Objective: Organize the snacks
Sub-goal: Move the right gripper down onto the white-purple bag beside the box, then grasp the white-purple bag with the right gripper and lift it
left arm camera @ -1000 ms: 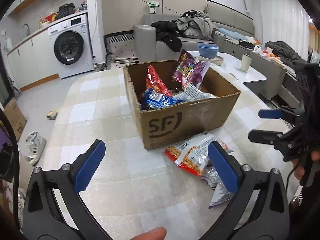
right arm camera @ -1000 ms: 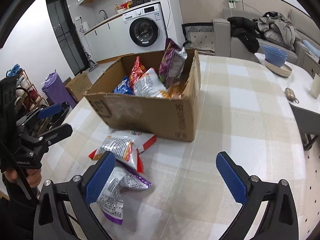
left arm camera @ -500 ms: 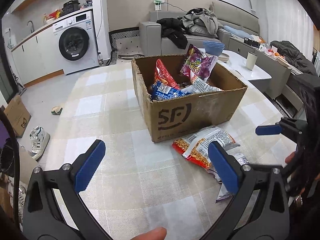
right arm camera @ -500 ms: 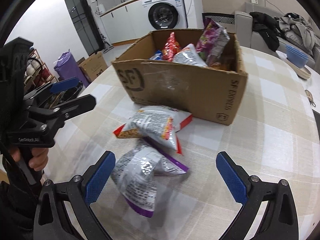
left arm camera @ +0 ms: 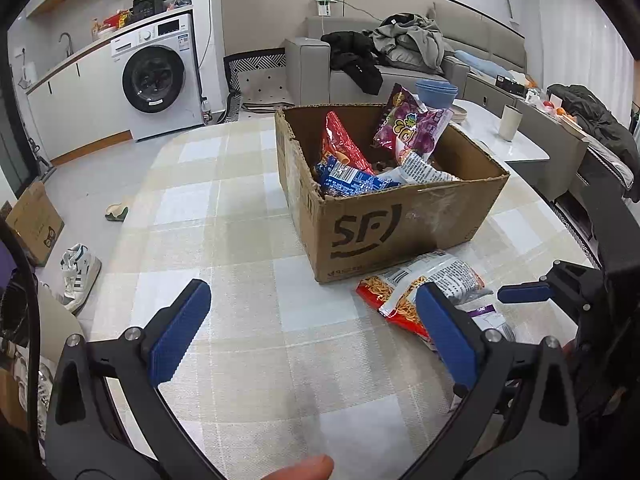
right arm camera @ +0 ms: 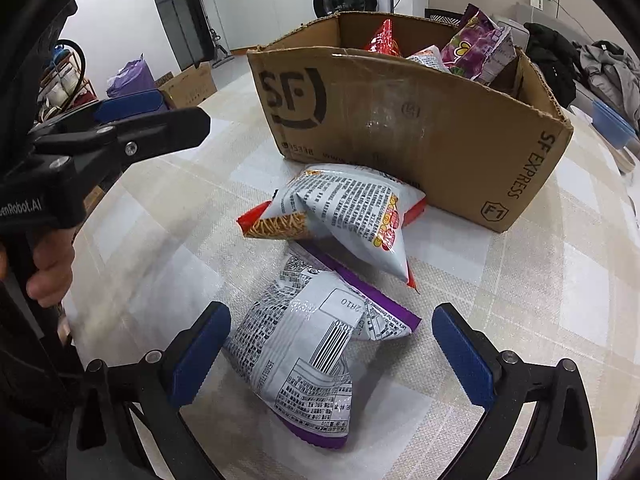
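A cardboard SF box point(left arm camera: 404, 216) point(right arm camera: 400, 128) stands on the table with several snack bags inside, among them a purple one point(left arm camera: 408, 128) and a red one point(left arm camera: 340, 144). Two bags lie on the table before it: a red and silver bag point(right arm camera: 344, 216) point(left arm camera: 420, 284) and a silver and purple bag point(right arm camera: 304, 352). My right gripper point(right arm camera: 332, 356) is open, its blue pads on either side of the silver and purple bag, low over it. My left gripper point(left arm camera: 316, 332) is open and empty over bare tablecloth, left of the bags.
The checked tablecloth point(left arm camera: 224, 240) covers the table. A washing machine point(left arm camera: 160, 80), a sofa with clothes point(left arm camera: 392, 52) and a low table with bowls point(left arm camera: 436, 92) and a cup point(left arm camera: 509, 122) lie beyond. Shoes point(left arm camera: 76, 272) lie on the floor at left.
My right gripper has moved forward and down until its open pads straddle the silver and purple bag. My left gripper has drifted left and back a little; both stay open.
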Demonstrator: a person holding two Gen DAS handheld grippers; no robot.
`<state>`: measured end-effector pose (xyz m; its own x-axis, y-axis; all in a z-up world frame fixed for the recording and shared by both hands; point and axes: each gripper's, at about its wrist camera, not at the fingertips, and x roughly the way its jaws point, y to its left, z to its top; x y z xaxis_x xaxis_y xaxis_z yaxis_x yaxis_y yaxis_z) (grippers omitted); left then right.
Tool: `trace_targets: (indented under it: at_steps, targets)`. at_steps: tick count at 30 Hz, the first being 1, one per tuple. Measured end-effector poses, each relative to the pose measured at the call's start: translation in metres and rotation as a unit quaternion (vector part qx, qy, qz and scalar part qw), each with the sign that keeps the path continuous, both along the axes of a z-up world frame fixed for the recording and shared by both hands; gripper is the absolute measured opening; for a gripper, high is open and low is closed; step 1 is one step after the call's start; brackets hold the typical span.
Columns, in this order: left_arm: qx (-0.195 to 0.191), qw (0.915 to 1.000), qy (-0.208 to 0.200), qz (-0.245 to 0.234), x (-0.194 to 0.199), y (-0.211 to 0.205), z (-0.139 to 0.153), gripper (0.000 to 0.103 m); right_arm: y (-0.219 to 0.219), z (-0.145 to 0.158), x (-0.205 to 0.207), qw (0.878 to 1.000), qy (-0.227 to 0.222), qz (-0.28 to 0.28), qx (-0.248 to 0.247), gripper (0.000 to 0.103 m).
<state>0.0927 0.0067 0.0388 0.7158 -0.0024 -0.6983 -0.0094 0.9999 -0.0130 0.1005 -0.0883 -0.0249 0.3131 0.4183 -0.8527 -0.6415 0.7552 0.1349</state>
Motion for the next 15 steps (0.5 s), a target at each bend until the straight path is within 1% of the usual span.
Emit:
trace_targets:
  at_steps: [4,9,12,15]
  targets:
    - [0.000,1.0000,0.003,0.000,0.002,-0.001,-0.003,0.102,-0.008,-0.005,0.002,1.000,0.002,0.002,-0.012,0.102]
    - [0.006,0.9999,0.008,-0.004,0.003,-0.004,-0.007,0.102,-0.019,-0.009,0.010,1.000,0.017,-0.006,-0.002,0.103]
    - [0.007,0.9999,0.012,-0.007,0.005,-0.007,-0.009,0.102,-0.012,-0.018,0.010,1.000,0.026,-0.003,-0.015,0.102]
    - [0.009,0.9998,0.014,-0.008,0.006,-0.008,-0.013,0.102,-0.003,-0.023,0.007,0.999,0.012,0.003,-0.039,0.103]
